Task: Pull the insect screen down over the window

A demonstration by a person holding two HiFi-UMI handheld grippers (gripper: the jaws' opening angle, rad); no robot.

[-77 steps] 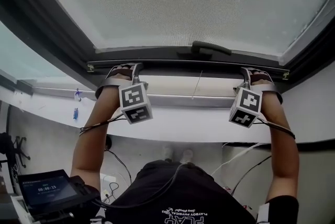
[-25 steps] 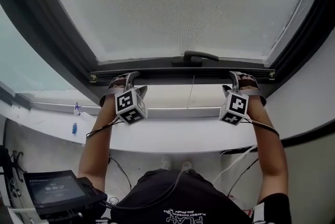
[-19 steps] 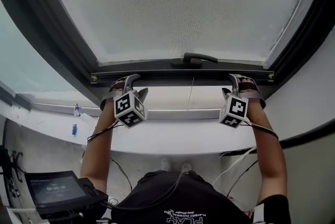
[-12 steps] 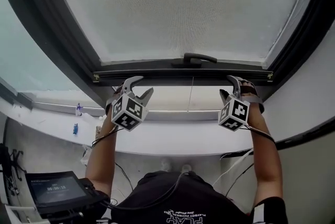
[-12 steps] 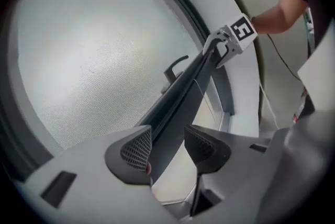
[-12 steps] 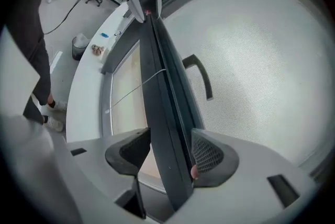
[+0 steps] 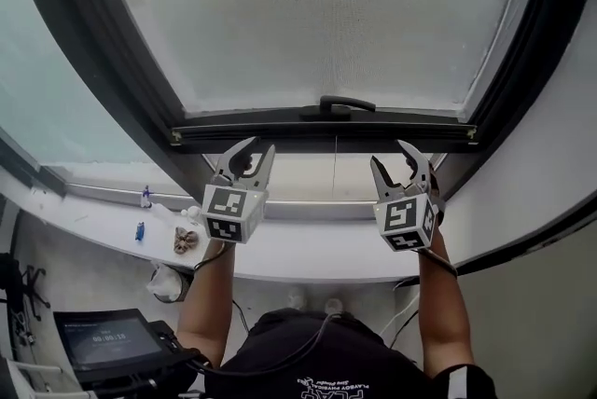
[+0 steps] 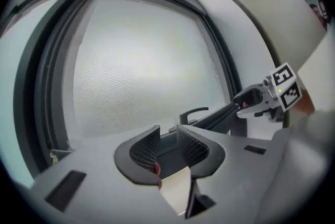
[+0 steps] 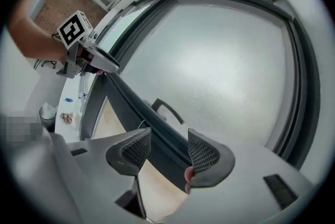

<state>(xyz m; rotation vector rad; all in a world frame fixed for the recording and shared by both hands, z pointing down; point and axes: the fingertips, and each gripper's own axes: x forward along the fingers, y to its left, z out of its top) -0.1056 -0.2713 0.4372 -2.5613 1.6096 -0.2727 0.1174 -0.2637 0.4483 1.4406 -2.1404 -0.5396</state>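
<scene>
Evidently the pull is partly done. In the head view the insect screen [image 7: 326, 15] covers most of the window, and its dark bottom bar [image 7: 280, 134], with the handle [image 7: 338, 103] at its middle, sits above a pale strip of uncovered opening [image 7: 308, 175] over the white sill [image 7: 308, 248]. Neither gripper has hold of anything. The left gripper [image 7: 259, 148] hangs just below the bar near its left end. Its jaws have just been closing to a narrow gap, and the left gripper view shows only the distant bar and handle beyond that gap, nothing between the pads. The right gripper [image 7: 388, 153] hangs below the bar towards its right end. Its jaws stand moderately apart, and in the right gripper view the bar [image 9: 157, 134] runs across behind them without touching either pad. The step in hand looks like a re-grip between pulls, not the pull itself. The next move probably calls for both grippers to come back up to the bar, one on each side of the handle, and close on its lower edge at matching heights. They would then draw it straight down to the sill. An uneven pull would likely tilt the bar in its side tracks, and a grip on the mesh itself could strain it.
</scene>
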